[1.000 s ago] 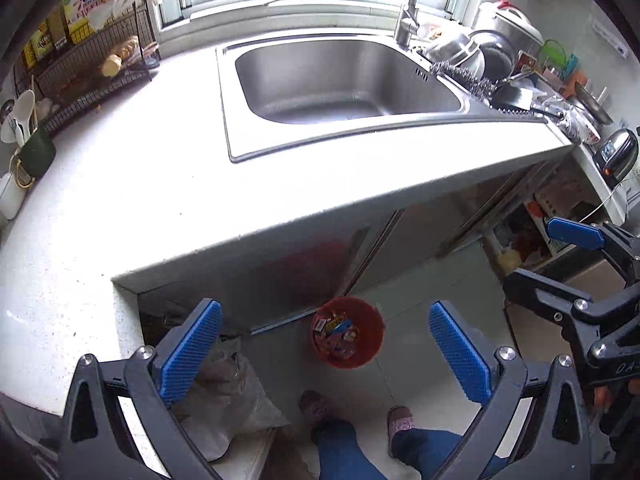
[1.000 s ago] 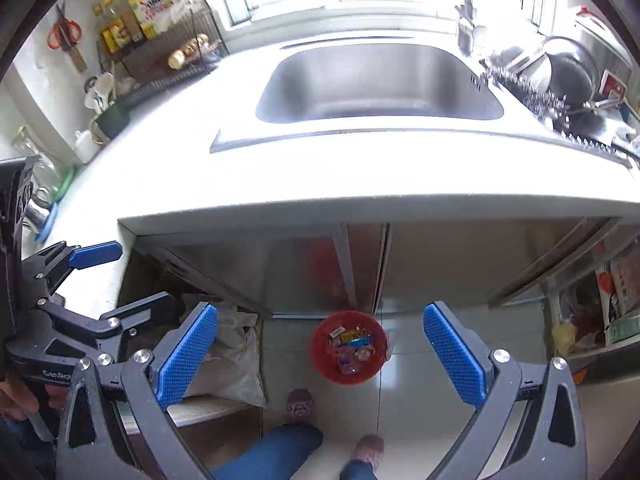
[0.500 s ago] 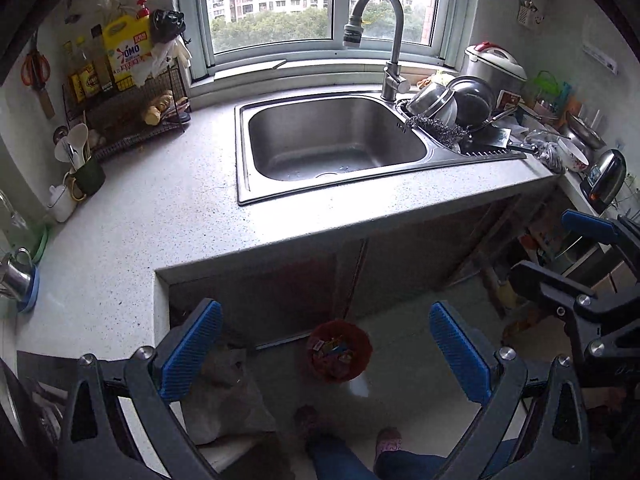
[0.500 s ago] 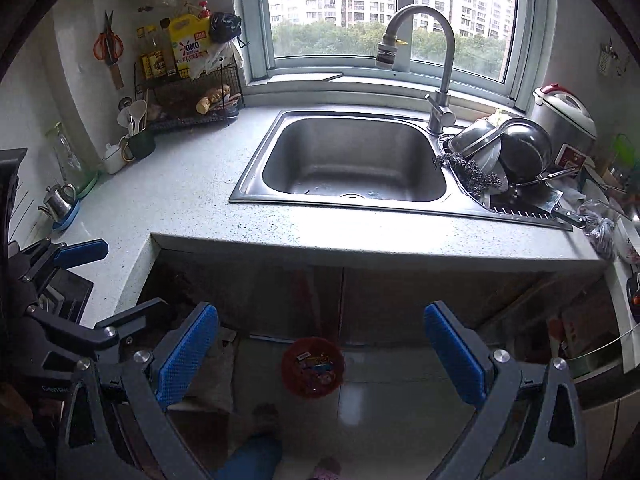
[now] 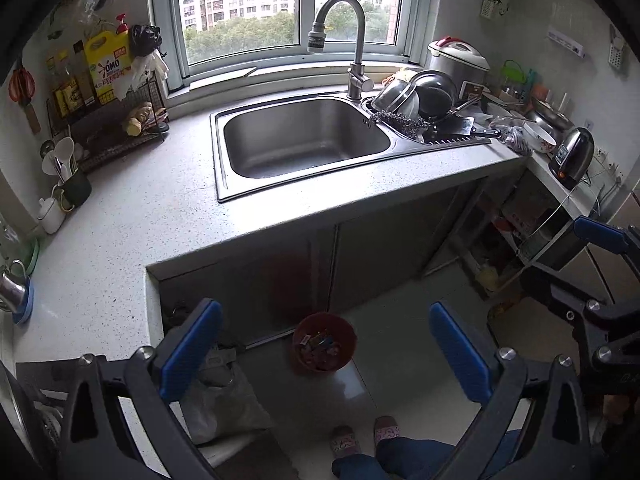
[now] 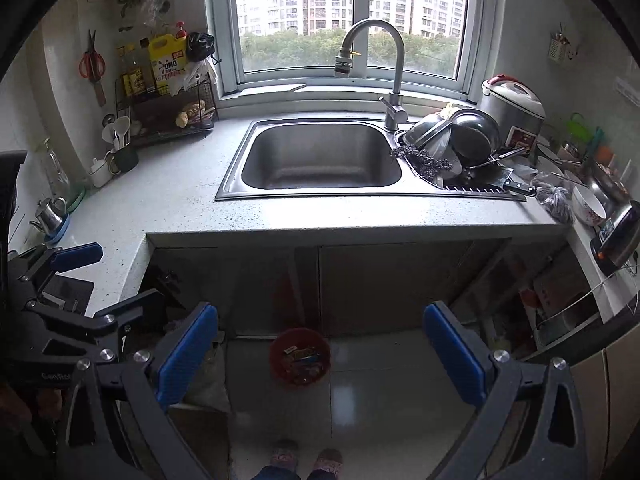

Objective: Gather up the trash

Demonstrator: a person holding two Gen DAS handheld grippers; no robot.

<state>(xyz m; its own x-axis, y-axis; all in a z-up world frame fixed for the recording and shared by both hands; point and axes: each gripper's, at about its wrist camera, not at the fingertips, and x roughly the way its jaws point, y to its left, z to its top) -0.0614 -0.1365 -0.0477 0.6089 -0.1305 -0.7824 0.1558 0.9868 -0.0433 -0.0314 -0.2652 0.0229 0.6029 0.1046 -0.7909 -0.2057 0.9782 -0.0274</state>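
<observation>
Left wrist view showed the left gripper [image 5: 324, 348] with its blue-padded fingers spread wide and holding nothing; the right gripper [image 5: 600, 272] entered at the right edge, only partly visible. Right wrist view showed the right gripper's own fingers equally wide and empty, with the left gripper at its left margin, and alone revealed the small steel teapot [image 6: 50, 210] on a blue coaster. A round red plastic trash bin [image 5: 324, 347] stood on the tiled floor before the cabinet doors, holding colourful wrappers [image 6: 301, 356] too small to identify. The person's slippered feet [image 5: 362, 438] were cut off below. The stainless steel sink basin [image 5: 306, 142] lay empty; steel bowls [image 5: 416, 98] were stacked on its drainboard.
</observation>
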